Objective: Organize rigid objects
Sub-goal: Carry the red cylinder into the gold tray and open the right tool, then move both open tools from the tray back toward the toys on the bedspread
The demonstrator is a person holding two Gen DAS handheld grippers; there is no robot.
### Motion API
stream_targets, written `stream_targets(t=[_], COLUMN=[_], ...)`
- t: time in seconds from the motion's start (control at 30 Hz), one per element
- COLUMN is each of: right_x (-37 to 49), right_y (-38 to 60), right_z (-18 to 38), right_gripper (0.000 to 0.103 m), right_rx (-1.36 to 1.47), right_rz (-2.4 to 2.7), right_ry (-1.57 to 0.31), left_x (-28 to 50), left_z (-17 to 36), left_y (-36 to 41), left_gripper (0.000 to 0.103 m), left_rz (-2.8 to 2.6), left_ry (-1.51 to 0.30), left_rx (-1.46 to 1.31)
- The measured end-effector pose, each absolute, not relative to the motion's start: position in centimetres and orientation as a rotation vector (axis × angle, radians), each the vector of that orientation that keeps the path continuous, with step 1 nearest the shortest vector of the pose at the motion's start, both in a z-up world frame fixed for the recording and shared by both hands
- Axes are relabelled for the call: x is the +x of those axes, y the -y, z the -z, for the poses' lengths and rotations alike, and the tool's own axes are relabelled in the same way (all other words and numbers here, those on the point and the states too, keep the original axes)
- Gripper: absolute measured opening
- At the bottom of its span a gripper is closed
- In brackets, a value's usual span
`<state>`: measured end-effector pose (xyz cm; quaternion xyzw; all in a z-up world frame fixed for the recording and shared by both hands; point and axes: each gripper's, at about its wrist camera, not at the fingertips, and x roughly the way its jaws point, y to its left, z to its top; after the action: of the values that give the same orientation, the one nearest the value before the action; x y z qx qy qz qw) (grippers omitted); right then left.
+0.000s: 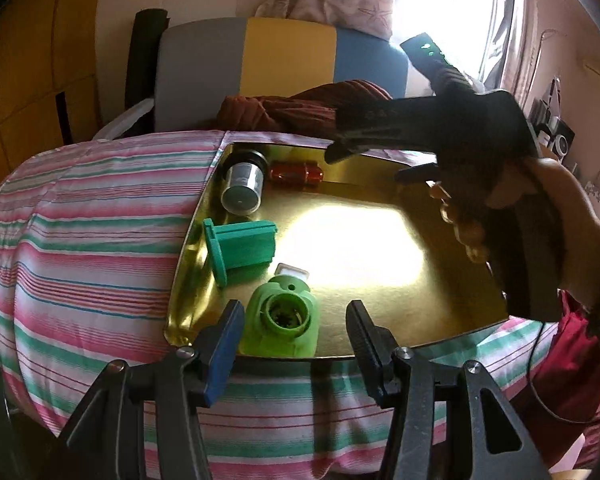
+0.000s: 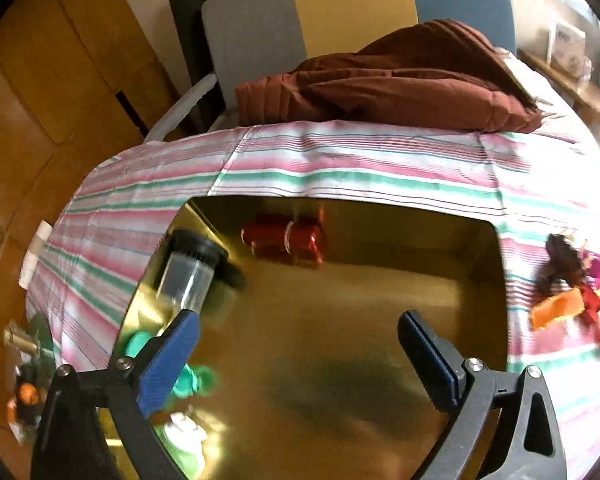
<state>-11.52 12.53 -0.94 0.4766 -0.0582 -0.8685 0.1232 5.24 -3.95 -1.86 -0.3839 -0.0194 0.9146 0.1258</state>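
Striped pink-and-green bedcover bearing my shiny gold metal tray (image 2: 380, 320), stocked: red metallic cylinder (image 2: 286, 242) at twelve o'clock, clear black-capped jar (image 2: 190, 276) at ten; my right gripper (image 2: 300, 356) spread empty between placements, next fetching the orange toy (image 2: 556, 310) at three.

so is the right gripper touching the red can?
Apart. The right wrist view shows the right gripper open and empty over bare gold tray, with the red can lying well beyond its fingertips.
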Motion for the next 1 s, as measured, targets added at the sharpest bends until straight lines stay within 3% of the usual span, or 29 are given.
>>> stream_targets(t=[0.27,0.6,1.0], right_x=[-8.1,-3.4,-2.5], right_y=[-14.8,-22.8,-38.0], right_z=[0.6,-0.3,3.3], right_gripper=[0.100,0.100,0.100], right_rx=[1.368,1.257,1.599], right_rz=[2.536,2.668,2.862], right_ry=[0.199,0.363,0.429], left_x=[6.0,6.8,7.8], left_z=[1.9,1.4,1.4], left_y=[2.5,0.4,-4.0], left_gripper=[0.053,0.053,0.053], left_rz=[-2.632,-2.598,-2.511], left_ry=[0.016,-0.032,-0.123], left_rx=[-1.099,-1.071,-1.071])
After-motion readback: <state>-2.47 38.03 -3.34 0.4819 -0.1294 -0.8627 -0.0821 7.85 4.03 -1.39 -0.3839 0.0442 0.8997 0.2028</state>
